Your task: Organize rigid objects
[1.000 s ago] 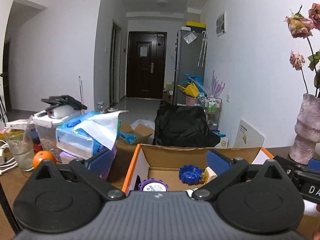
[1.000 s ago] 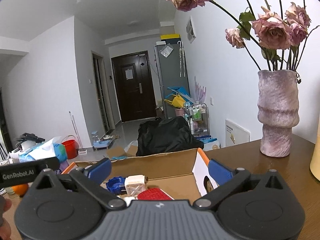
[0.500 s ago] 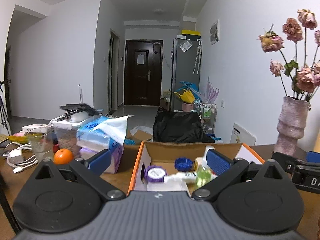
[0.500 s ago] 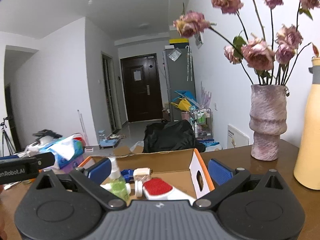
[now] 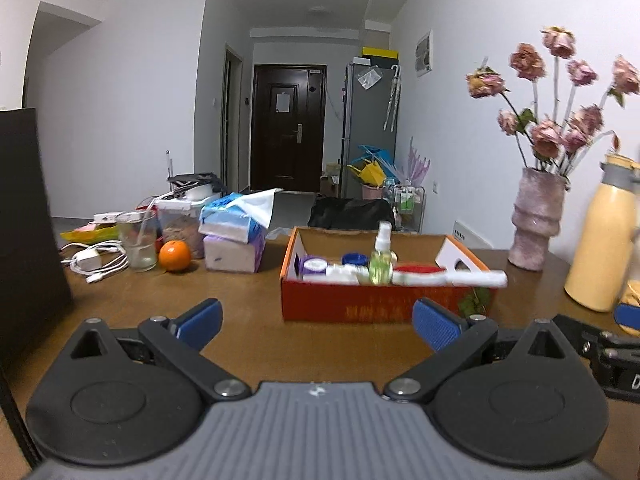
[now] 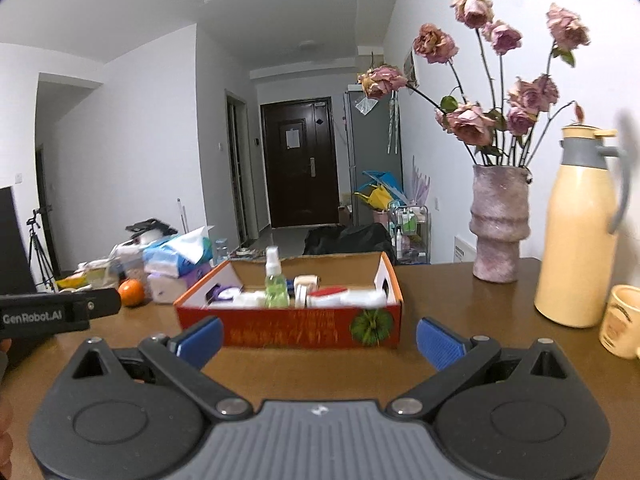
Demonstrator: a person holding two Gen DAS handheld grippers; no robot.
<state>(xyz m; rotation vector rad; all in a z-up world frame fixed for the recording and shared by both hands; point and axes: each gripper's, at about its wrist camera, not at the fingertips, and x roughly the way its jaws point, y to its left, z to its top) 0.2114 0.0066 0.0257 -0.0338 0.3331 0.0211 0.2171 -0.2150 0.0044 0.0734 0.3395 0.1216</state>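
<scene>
At table centre, twelve o'clock of both grippers: orange cardboard box [image 5: 372, 304], holding green spray bottle [image 6: 276, 284], purple-lidded jar [image 5: 314, 267], blue cap [image 5: 354, 258], red-and-white brush [image 5: 436, 278]. Left gripper [image 5: 318, 322] and right gripper [image 6: 318, 338]: jaws spread, empty. Two o'clock: pink vase [image 6: 500, 224], cream flask [image 6: 580, 232]. Ten o'clock: orange [image 5: 174, 255], tissue packs [image 5: 234, 236].

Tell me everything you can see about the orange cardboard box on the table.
The orange cardboard box is a low, open-topped carton with plain brown inner walls, a green-leaf print on its front and a cut-out handhold in a white end panel. It sits flat on the wooden table, holding a green spray bottle, jars and a red-and-white item. Neither gripper touches it.
</scene>
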